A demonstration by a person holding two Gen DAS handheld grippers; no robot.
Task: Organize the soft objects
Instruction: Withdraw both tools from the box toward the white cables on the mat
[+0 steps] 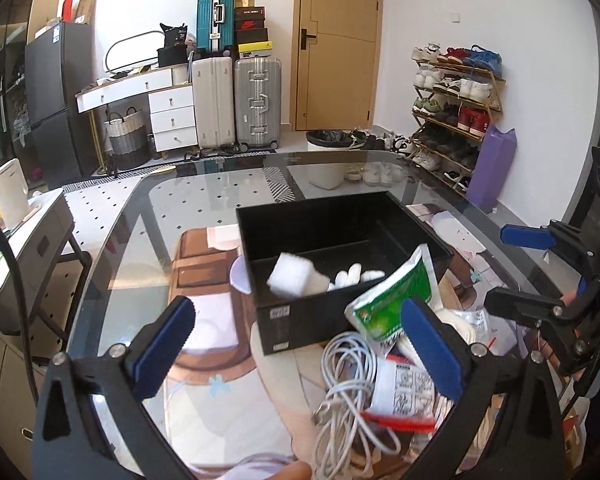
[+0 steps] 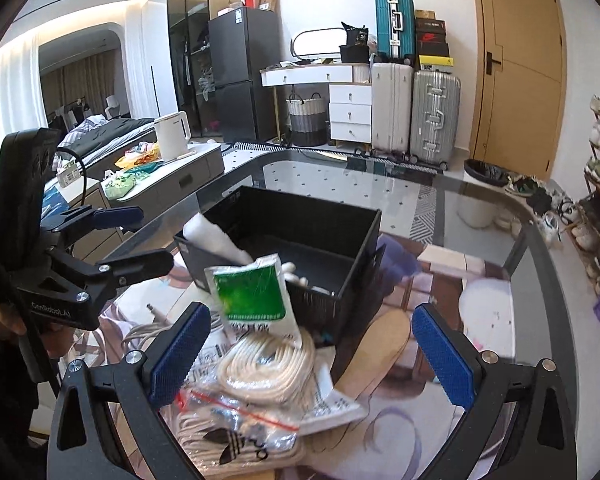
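White and fluffy, a cotton pad (image 1: 294,278) leans in the black box (image 1: 300,322) on the glass table (image 1: 220,188); a green-white packet (image 2: 256,292) leans on the box's near wall. Left gripper (image 1: 300,348) and right gripper (image 2: 312,352) both stand wide apart, nothing between them

Sitting on the glass table (image 1: 140,216) — one black box (image 1: 340,276), one green-and-white packet (image 1: 396,300), one white foam block (image 1: 294,276), one coiled white cable (image 1: 348,396) — two grippers hovering near.
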